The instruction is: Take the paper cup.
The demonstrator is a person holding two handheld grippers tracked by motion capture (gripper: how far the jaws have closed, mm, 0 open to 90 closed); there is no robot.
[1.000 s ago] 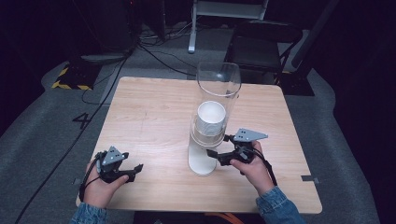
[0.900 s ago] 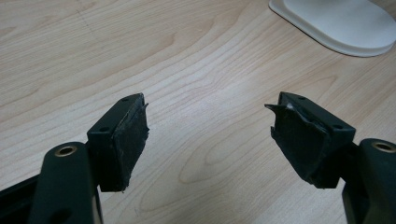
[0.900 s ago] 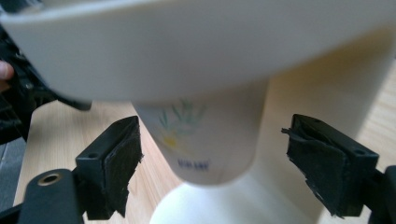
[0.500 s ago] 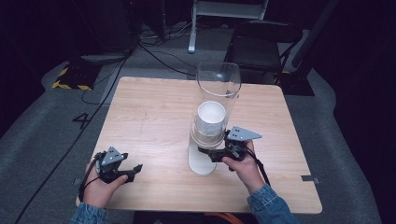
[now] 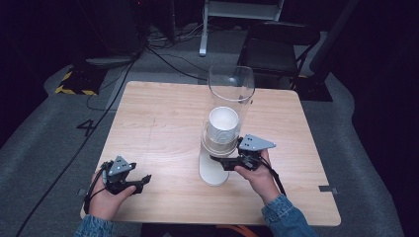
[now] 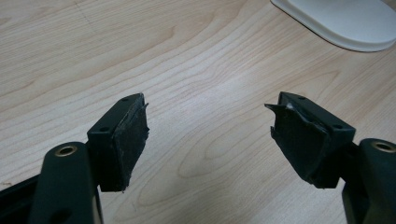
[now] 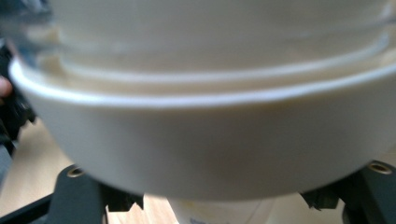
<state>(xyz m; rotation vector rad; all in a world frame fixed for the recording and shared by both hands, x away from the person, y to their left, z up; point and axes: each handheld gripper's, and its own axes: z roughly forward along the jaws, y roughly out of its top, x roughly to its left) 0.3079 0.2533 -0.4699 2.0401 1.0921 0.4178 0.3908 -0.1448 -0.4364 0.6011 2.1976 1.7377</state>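
Observation:
A tall clear tube (image 5: 231, 91) stands on a white stand (image 5: 213, 174) at mid-table, with a stack of white cups (image 5: 222, 126) inside it. My right gripper (image 5: 221, 162) is pushed in at the bottom of the stack, just above the stand. In the right gripper view a blurred white cup rim (image 7: 201, 140) sits very close, and the right gripper (image 7: 219, 205) is open, its jaws wide apart on either side below the rim. My left gripper (image 5: 142, 180) rests near the table's front left, open and holding nothing (image 6: 208, 135). The stand's edge (image 6: 345, 21) lies beyond it.
The wooden table (image 5: 163, 123) is bare to the left of and behind the tube. A dark chair (image 5: 276, 47) and cables (image 5: 163, 49) lie on the floor past the far edge. Grey carpet surrounds the table.
My right gripper has moved left and forward, in under the cup stack at the tube's bottom. The left gripper has stayed where it was.

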